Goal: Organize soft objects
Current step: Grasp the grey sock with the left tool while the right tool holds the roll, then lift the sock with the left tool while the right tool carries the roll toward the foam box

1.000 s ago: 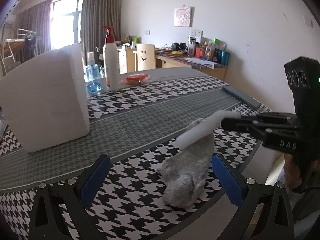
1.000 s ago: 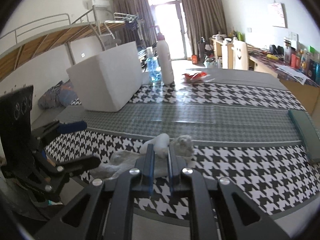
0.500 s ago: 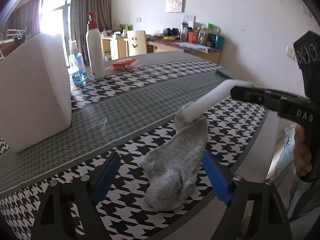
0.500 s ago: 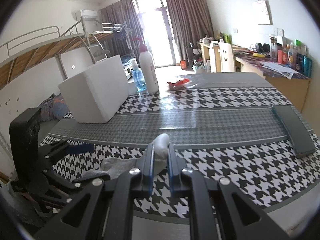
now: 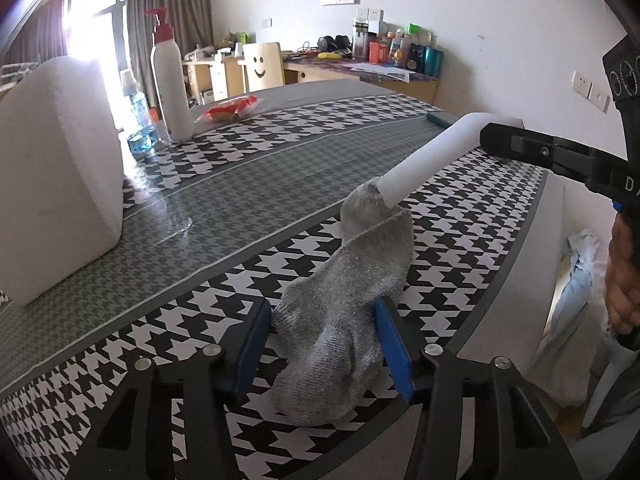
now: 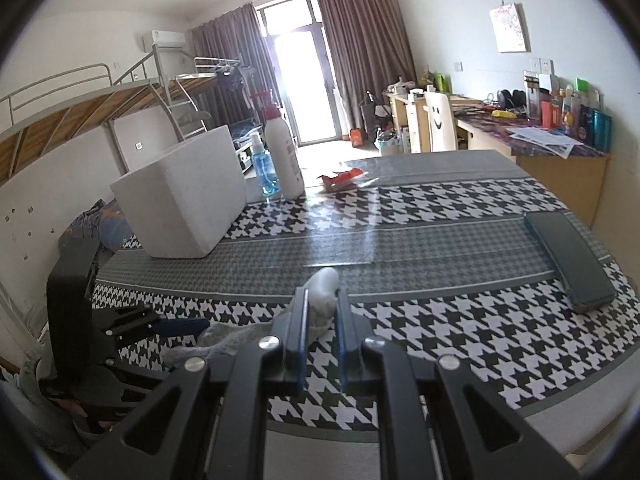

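A grey sock (image 5: 352, 292) lies on the houndstooth table (image 5: 200, 312) near its front edge. A white foam tube (image 5: 432, 156) sticks into the sock's cuff and holds that end up. My right gripper (image 5: 490, 136) is shut on the tube's far end; in the right wrist view the tube (image 6: 326, 284) shows between its pressed pads (image 6: 301, 320). My left gripper (image 5: 322, 340) straddles the sock's foot end. Its jaws are closing, the blue pads (image 5: 390, 340) just at the fabric, which is not squeezed. The sock (image 6: 236, 336) also shows in the right wrist view.
A white foam box (image 5: 52, 200) stands at the left of the table. Behind it are a pump bottle (image 5: 172, 80), a blue spray bottle (image 5: 138, 120) and a red packet (image 5: 232, 110). A dark flat case (image 6: 568, 260) lies at the right. A person's hand (image 5: 622, 280) holds the right gripper.
The left gripper came forward and down over the sock, and its jaws narrowed from wide apart to the sock's sides. The right gripper lifted the tube slightly, raising the cuff.
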`<move>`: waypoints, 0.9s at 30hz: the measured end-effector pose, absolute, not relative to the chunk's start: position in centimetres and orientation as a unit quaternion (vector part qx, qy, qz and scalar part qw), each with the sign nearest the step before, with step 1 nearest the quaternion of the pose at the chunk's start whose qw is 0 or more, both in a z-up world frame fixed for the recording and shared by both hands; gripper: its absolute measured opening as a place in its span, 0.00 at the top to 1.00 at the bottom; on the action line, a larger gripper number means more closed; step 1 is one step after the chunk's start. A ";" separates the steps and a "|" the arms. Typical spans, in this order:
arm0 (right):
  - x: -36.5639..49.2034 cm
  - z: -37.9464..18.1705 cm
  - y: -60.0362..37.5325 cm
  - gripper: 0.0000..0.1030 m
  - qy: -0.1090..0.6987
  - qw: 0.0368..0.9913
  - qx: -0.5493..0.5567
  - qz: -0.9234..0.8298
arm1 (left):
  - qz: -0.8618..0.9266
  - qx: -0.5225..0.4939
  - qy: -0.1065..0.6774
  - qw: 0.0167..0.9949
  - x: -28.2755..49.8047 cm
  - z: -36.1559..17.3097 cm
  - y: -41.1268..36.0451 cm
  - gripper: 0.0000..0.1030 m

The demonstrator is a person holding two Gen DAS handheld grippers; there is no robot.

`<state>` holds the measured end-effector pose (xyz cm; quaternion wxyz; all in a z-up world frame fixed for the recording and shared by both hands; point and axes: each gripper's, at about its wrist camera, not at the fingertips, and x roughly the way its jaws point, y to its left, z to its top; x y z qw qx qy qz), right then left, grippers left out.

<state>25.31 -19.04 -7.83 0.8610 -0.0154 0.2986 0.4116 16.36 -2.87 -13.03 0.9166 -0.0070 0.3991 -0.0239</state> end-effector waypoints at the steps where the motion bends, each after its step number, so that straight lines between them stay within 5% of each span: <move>1: 25.3 -7.9 -19.1 0.86 0.298 0.861 -0.015 0.412 | -0.025 -0.007 0.399 0.917 16.4 -13.0 -2.9 0.51; 7: 25.3 -7.5 -19.7 0.86 0.293 0.865 -0.008 0.407 | -0.047 -0.011 0.400 0.915 16.3 -12.9 -3.4 0.81; 27: 25.2 -6.7 -18.5 0.86 0.286 0.870 0.000 0.401 | 0.008 -0.042 0.348 0.937 14.1 -9.8 0.3 0.83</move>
